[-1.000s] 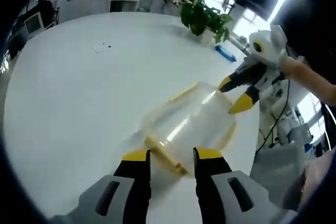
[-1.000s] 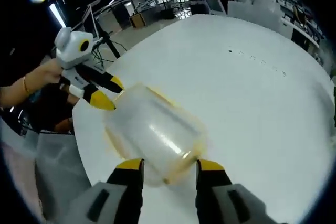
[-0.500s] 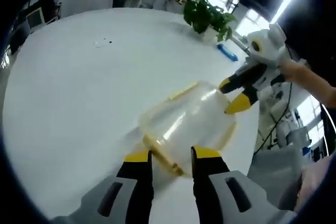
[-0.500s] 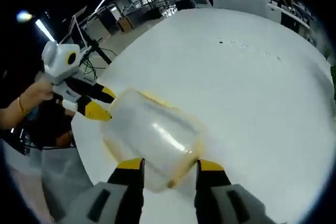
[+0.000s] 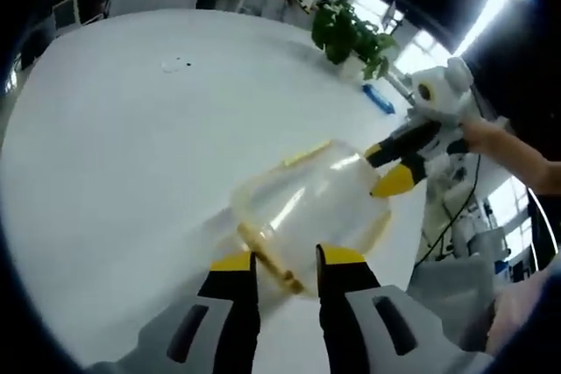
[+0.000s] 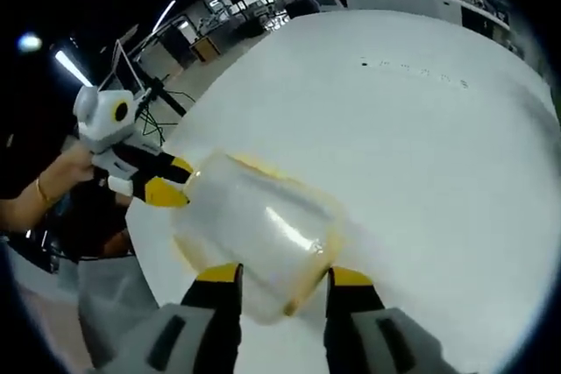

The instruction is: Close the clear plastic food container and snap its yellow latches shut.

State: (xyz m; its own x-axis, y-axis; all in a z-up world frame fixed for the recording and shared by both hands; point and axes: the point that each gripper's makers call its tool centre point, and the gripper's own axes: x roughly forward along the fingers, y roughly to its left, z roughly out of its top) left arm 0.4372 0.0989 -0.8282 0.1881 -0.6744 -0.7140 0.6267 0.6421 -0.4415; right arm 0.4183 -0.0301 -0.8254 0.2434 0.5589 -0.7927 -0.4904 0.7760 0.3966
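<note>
A clear plastic container (image 5: 307, 212) with a yellow rim rests on the round white table (image 5: 131, 146). My left gripper (image 5: 287, 260) is open at its near end, and a yellow latch (image 5: 267, 258) lies between the jaws. At the far end, my right gripper (image 5: 386, 170) has its yellow tips spread against the container. In the right gripper view the container (image 6: 254, 229) sits just ahead of my open right gripper (image 6: 283, 276), its near edge between the jaws. The left gripper (image 6: 173, 181) touches the far end there, jaws apart.
A potted plant (image 5: 351, 32) and a blue object (image 5: 379, 94) stand near the table's far edge. A person's hand (image 5: 504, 142) holds the right gripper. The table edge runs close beside the container (image 6: 145, 251). Desks and people are beyond the table.
Both views have shifted slightly with the hands. The left gripper's jaws have narrowed a little around the latch. The container has stayed in place between the two grippers.
</note>
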